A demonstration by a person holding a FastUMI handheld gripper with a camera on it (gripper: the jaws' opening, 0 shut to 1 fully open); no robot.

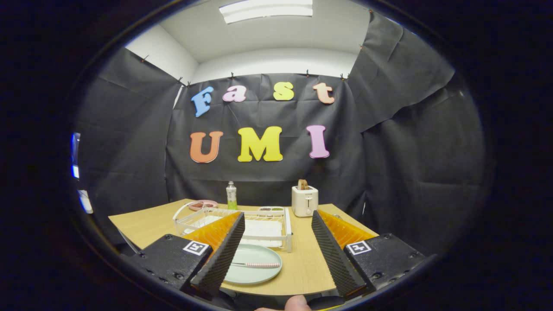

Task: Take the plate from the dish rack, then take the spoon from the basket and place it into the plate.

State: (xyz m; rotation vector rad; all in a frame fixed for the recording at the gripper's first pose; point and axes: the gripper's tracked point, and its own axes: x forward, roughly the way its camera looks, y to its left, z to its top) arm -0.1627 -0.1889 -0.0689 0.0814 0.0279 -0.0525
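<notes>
The gripper (276,252) is released, its jaws wide apart and holding nothing. The spoon (255,264) lies in the plate (255,272) beside the left finger; the rack (242,224) is at 12 o'clock beyond it, and the toaster (304,201) at 1 o'clock.

black cloth wall (268,172) hangs behind a wooden table (302,263); white ceiling (276,39) above with a lit light panel (267,9); white wall (162,54) beside it

One plate (252,270), one spoon (255,264), one toaster (304,201)
</notes>
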